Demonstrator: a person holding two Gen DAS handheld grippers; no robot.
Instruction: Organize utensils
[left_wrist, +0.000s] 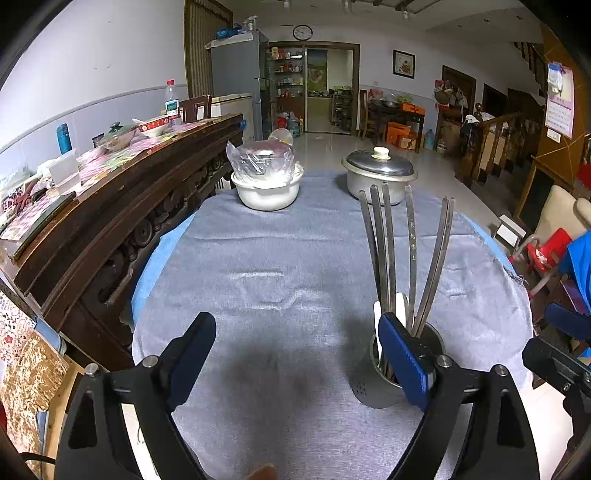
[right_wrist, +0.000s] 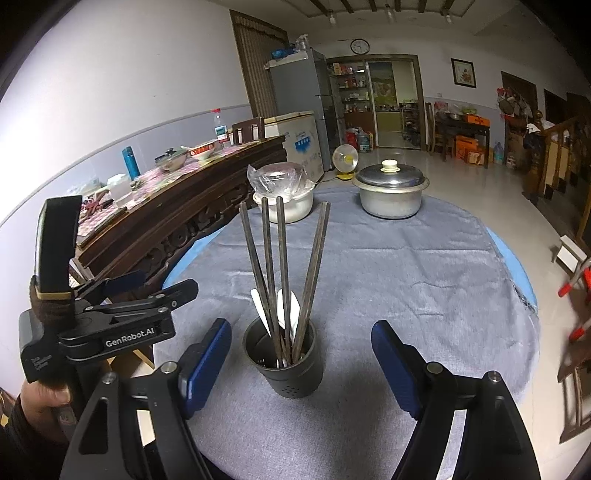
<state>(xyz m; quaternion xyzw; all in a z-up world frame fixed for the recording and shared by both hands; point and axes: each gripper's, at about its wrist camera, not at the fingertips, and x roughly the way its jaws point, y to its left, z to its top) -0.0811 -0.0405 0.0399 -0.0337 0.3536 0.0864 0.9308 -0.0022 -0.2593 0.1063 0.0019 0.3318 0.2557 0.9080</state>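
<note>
A dark grey utensil holder (right_wrist: 290, 363) stands upright on the grey cloth of the round table (right_wrist: 406, 266). Several dark chopsticks (right_wrist: 282, 266) and white spoons (right_wrist: 290, 306) stand in it. My right gripper (right_wrist: 301, 363) is open, its blue pads either side of the holder and apart from it. In the left wrist view the holder (left_wrist: 388, 369) sits behind my right-hand finger, with the chopsticks (left_wrist: 410, 254) fanned above. My left gripper (left_wrist: 299, 358) is open and empty, left of the holder. Its body also shows in the right wrist view (right_wrist: 110, 332).
A white bowl with a plastic-wrapped dish (left_wrist: 267, 177) and a lidded metal pot (left_wrist: 380, 175) stand at the table's far side. A dark wooden sideboard (left_wrist: 122, 206) with dishes runs along the left. Red chairs (left_wrist: 546, 247) are at the right.
</note>
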